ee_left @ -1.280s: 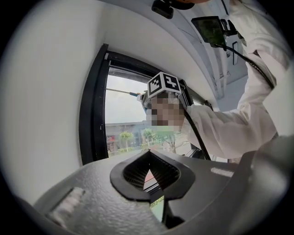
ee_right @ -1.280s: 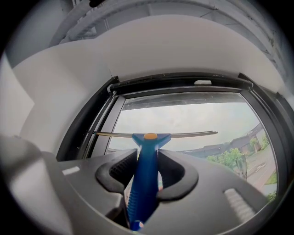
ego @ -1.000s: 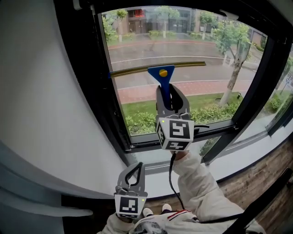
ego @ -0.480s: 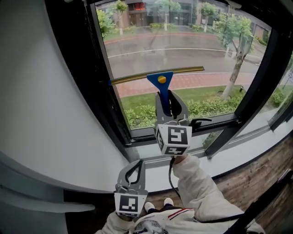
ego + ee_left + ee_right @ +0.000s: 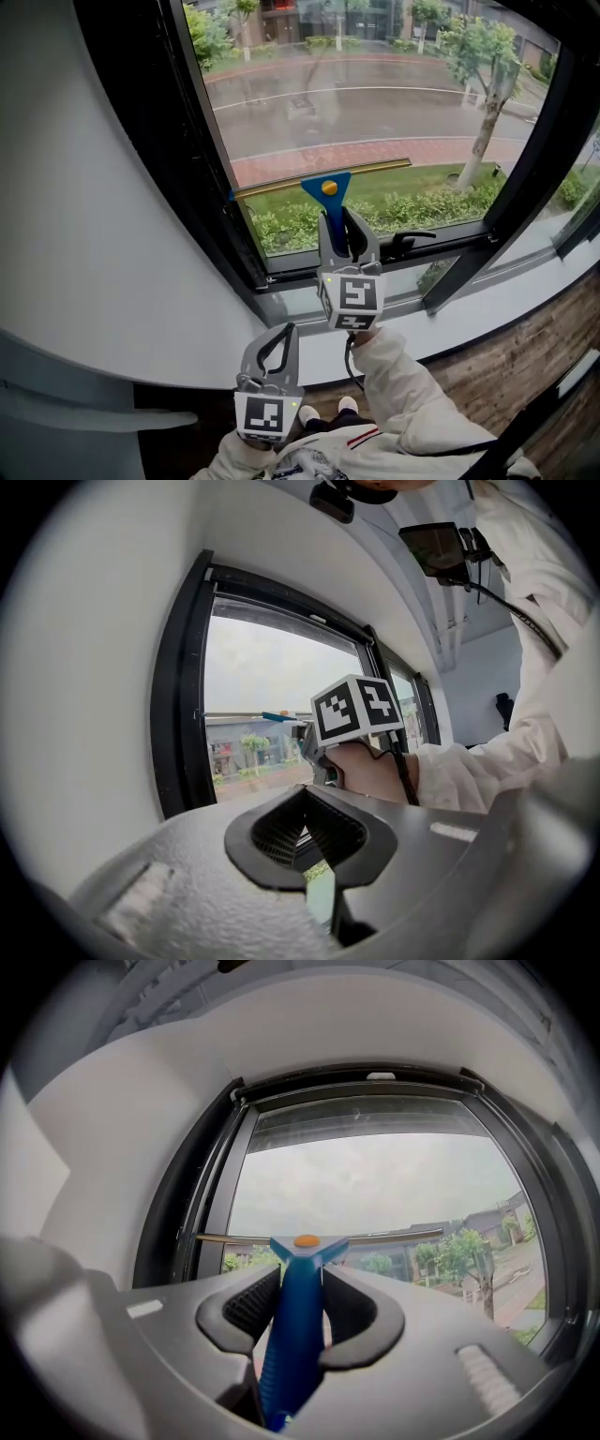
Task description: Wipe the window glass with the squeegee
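One squeegee (image 5: 324,188) pinched in right tool (image 5: 343,221), blade on window glass (image 5: 375,103); left tool (image 5: 279,334) pressed together.

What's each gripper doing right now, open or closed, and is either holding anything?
Left gripper: closed, holding nothing.
Right gripper: closed on the blue handle of the squeegee.

Outside lie a road (image 5: 356,103) and trees (image 5: 473,52); indoors, a white wall (image 5: 94,234) left, wooden floor (image 5: 525,347) right.
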Tool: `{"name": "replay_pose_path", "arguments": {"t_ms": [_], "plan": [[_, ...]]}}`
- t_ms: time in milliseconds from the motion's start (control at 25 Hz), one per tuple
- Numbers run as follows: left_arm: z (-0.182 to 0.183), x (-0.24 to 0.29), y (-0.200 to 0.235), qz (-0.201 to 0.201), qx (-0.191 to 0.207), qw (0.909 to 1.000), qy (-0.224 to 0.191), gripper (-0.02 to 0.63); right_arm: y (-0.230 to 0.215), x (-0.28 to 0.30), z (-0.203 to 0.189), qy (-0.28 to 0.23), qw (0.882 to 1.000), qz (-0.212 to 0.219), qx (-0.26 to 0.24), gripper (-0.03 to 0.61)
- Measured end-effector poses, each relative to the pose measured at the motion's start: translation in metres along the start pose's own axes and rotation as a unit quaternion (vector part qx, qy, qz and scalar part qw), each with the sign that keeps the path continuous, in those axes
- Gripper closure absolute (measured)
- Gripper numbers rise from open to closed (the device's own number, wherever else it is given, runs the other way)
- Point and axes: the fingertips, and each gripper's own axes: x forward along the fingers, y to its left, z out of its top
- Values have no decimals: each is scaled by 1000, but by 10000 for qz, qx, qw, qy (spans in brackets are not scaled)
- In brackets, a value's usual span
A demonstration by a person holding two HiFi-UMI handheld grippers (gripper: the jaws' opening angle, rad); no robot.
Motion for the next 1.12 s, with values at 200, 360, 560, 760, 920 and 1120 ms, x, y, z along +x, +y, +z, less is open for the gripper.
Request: {"name": "replay_pose_path", "arguments": {"t_ms": [200,360,560,760,920,1120], "plan": [[-1,2,-2,-28,18,10000,43,614,0,-8,-23,180,9998,-20,51,434],[-2,2,-4,-52,25,9999,84,614,-1,-13,-42,316,9995,-19,71,434],[-5,2,-4,-57,-28,9999,82,614,2,-18,-58,491,9988,31,52,434],[-11,2,-4,-90,46,9998,168,614,3,-22,-79,663,9978,16,61,434],[-17,1,-6,-112,60,9996,265,614,5,-27,-100,817,9966,19,78,434],[-27,5,-11,-209,83,9989,423,614,5,-34,-132,1038,9945,2,133,434]]}}
